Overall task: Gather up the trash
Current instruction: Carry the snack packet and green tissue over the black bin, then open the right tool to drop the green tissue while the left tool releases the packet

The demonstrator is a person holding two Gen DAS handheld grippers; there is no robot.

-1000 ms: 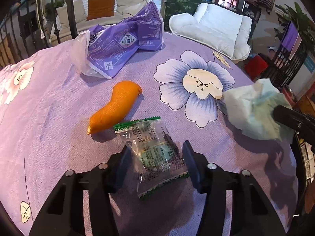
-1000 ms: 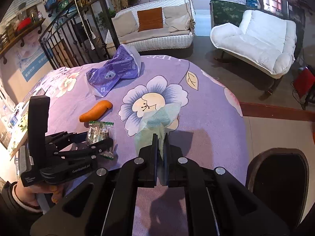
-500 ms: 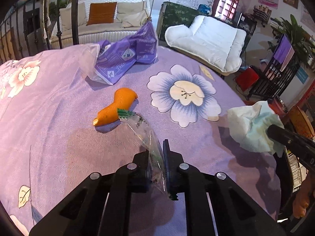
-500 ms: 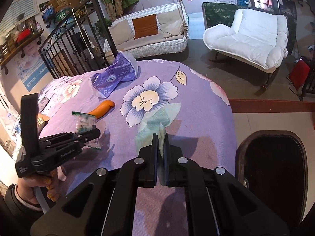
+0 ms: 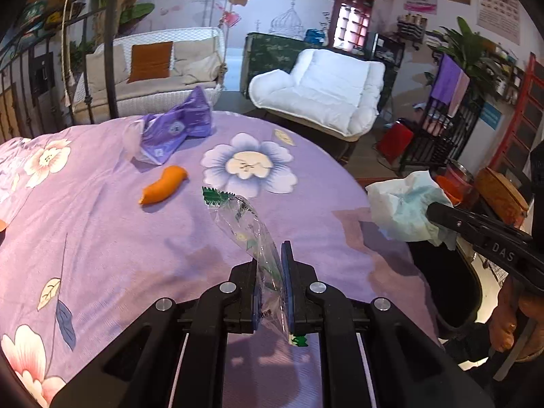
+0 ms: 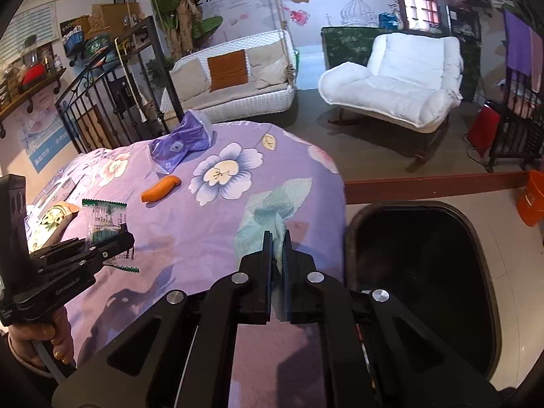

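My left gripper (image 5: pixel 271 265) is shut on a clear plastic wrapper with green edges (image 5: pixel 243 219) and holds it above the purple flowered tablecloth (image 5: pixel 102 231). My right gripper (image 6: pixel 278 248) is shut on a crumpled pale blue tissue (image 6: pixel 272 210), held near the table's right edge beside a black trash bin (image 6: pixel 418 265). The tissue also shows in the left wrist view (image 5: pixel 404 204), and the wrapper in the right wrist view (image 6: pixel 103 219). An orange peel (image 5: pixel 163 188) and a purple plastic bag (image 5: pixel 176 129) lie on the table.
The black bin stands on the floor just right of the table. A white armchair (image 6: pixel 394 85), a wicker sofa (image 6: pixel 231 81) and a black iron railing (image 6: pixel 112 102) stand behind. An orange bucket (image 6: pixel 532 197) is at far right.
My left gripper closed on the wrapper and lifted it off the cloth. My right gripper moved the tissue right, toward the bin.
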